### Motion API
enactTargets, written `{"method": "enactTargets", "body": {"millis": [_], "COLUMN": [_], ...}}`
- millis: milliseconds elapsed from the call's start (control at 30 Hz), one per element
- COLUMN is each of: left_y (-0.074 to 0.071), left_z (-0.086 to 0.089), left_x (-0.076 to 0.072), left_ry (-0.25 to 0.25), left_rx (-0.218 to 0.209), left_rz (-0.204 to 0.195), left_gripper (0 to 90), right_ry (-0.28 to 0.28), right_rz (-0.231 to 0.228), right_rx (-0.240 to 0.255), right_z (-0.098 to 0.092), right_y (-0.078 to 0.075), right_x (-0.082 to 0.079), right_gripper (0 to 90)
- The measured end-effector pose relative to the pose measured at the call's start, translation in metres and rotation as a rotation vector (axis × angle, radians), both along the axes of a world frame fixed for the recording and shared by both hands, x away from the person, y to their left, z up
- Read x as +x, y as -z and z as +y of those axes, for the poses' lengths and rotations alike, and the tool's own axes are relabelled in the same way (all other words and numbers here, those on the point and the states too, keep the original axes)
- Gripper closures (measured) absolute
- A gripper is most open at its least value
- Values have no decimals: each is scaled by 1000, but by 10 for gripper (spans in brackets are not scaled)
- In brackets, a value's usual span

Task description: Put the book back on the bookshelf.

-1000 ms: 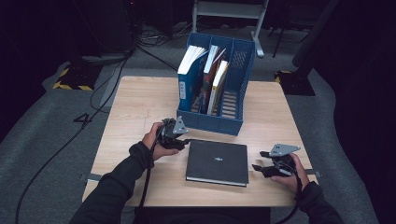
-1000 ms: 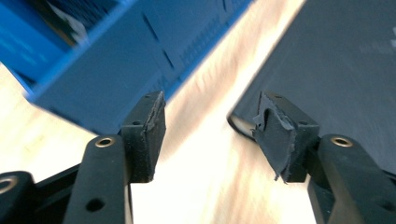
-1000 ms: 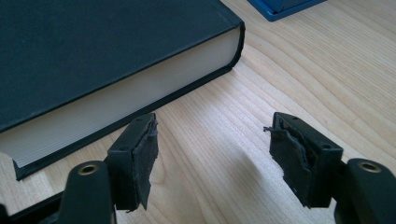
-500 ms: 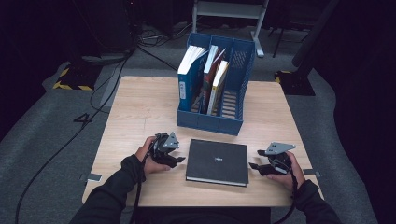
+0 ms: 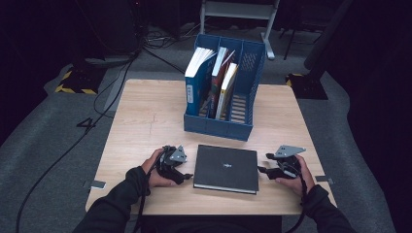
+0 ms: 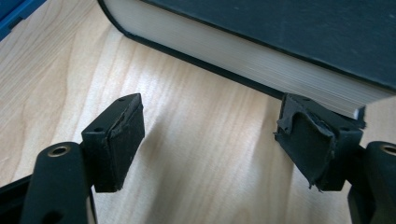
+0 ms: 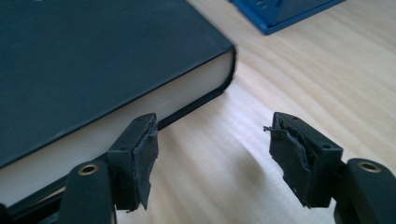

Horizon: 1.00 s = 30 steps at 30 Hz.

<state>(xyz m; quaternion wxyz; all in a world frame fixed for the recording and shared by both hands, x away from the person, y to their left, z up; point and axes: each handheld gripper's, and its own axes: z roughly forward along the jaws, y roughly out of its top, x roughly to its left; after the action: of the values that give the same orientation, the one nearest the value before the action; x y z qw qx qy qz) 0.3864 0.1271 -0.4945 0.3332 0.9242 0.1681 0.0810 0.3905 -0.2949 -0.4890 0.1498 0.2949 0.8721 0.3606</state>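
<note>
A black hardcover book (image 5: 226,168) lies flat on the wooden table (image 5: 145,121), near its front edge. My left gripper (image 5: 186,172) rests low at the book's left side and points at it. Its jaws have just been opening and stand open over bare wood (image 6: 212,126), with the book's page edge (image 6: 261,51) just ahead and one pad (image 6: 308,140) by the book's corner. My right gripper (image 5: 263,171) sits at the book's right side. It is open too (image 7: 212,144), and the book (image 7: 93,56) lies beside its left pad (image 7: 142,158), with nothing between the pads.
A blue file rack (image 5: 243,97) holding several upright books stands behind the black book at mid-table; its corner (image 7: 280,11) shows in the right gripper view. Bare wood lies to the left of the rack. Cables run over the floor to the left.
My left hand came down and back toward the table's front edge, beside the book's left side, and its jaws spread wider. The right hand has hardly moved.
</note>
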Motion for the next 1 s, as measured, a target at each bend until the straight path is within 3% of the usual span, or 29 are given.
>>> {"method": "enactTargets", "body": {"millis": [167, 333, 500, 1000], "left_y": [1, 1, -1, 1], "left_z": [2, 2, -1, -1], "left_x": [-9, -22, -30, -23], "left_ry": [7, 26, 40, 17], "left_rx": [-11, 0, 8, 0], "left_rz": [24, 22, 16, 20], "left_gripper": [230, 225, 213, 194], "right_ry": [-64, -186, -263, -269], "right_rz": [26, 53, 63, 38], "right_rx": [-5, 4, -35, -3], "right_z": [-6, -3, 8, 7], "right_y": [1, -1, 1, -4], "right_x": [-12, -25, -31, -33], "right_gripper": [332, 327, 323, 313]}}
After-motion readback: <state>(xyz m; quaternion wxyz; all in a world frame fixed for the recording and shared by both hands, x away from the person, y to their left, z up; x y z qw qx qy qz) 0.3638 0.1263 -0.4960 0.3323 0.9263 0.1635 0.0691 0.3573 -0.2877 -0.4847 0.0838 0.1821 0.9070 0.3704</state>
